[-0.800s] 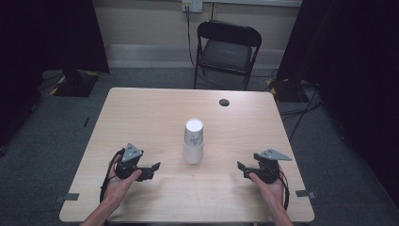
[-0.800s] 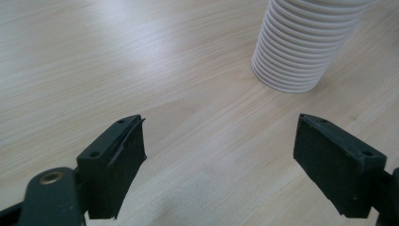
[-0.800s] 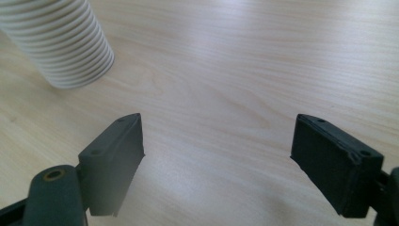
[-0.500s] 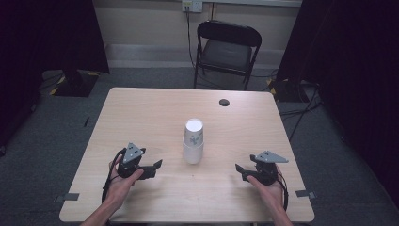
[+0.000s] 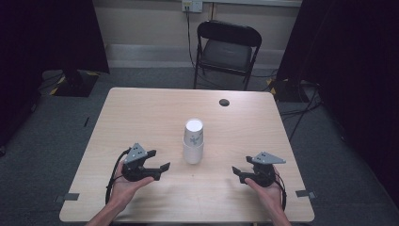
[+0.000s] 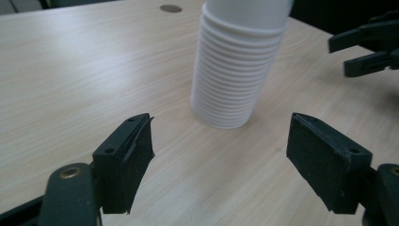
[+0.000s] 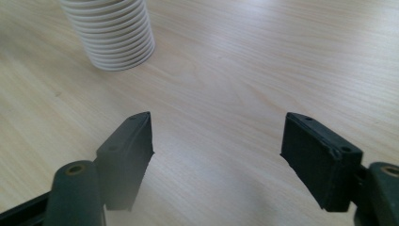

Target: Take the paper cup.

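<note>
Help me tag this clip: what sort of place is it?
Probably a lab or recording room, not a home: a bare wooden table on grey carpet, dark curtains at both sides, a folding chair, and floor cables.

We list this as a recording studio or test lab rather than a home: a single pale wood-grain worktop (image 5: 141, 122) stands alone on grey carpet (image 5: 61, 136), flanked by black curtains (image 5: 47, 33) on both sides. Behind it we note one black folding chair (image 5: 226, 47), a wall socket (image 5: 192, 5) with a cable running down a bare cream wall, and yellow-and-black hazard tape (image 5: 59, 84) at a stand's foot. We also note small tape marks (image 5: 71, 196) at the worktop's near corners.
</note>
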